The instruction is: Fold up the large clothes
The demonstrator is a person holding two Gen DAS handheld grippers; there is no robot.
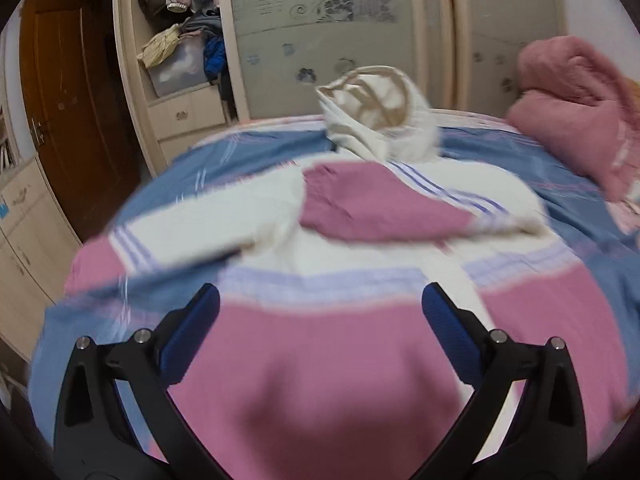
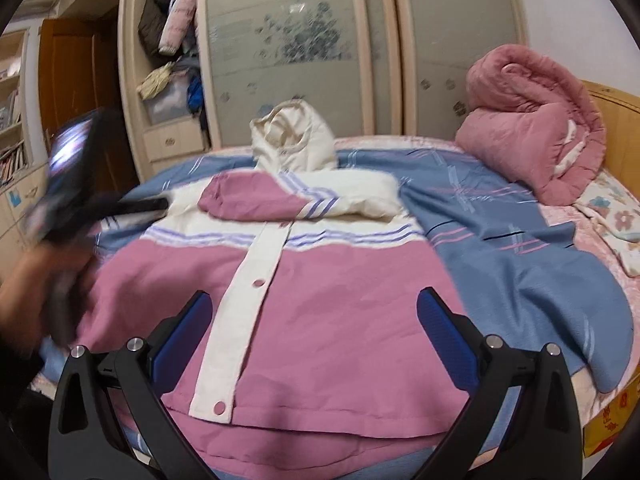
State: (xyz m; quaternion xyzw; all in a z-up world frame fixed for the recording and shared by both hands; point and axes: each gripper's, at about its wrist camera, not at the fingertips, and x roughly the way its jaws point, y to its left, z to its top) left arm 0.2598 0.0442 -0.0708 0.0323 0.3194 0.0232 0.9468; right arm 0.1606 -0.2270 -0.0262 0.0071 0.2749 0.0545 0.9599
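Note:
A pink and white hooded jacket [image 2: 340,304] lies front up on the bed, its hood [image 2: 296,144] at the far side. One pink-cuffed sleeve [image 2: 248,200] is folded across the chest. The other sleeve [image 1: 132,244] stretches out to the left in the blurred left wrist view. My left gripper [image 1: 320,300] hovers open over the jacket's pink lower part, with nothing between its blue pads. It also shows as a dark blur in the right wrist view, the left gripper [image 2: 76,188] held by a hand [image 2: 24,288] by the jacket's left shoulder. My right gripper [image 2: 316,304] is open above the hem, holding nothing.
A blue sheet [image 2: 500,248] covers the bed. A rolled pink quilt [image 2: 532,128] sits at the far right, near a floral pillow [image 2: 616,208]. Behind stand a sliding-door wardrobe [image 2: 304,60], open shelves stuffed with clothes [image 2: 168,52] and a wooden door [image 1: 64,92].

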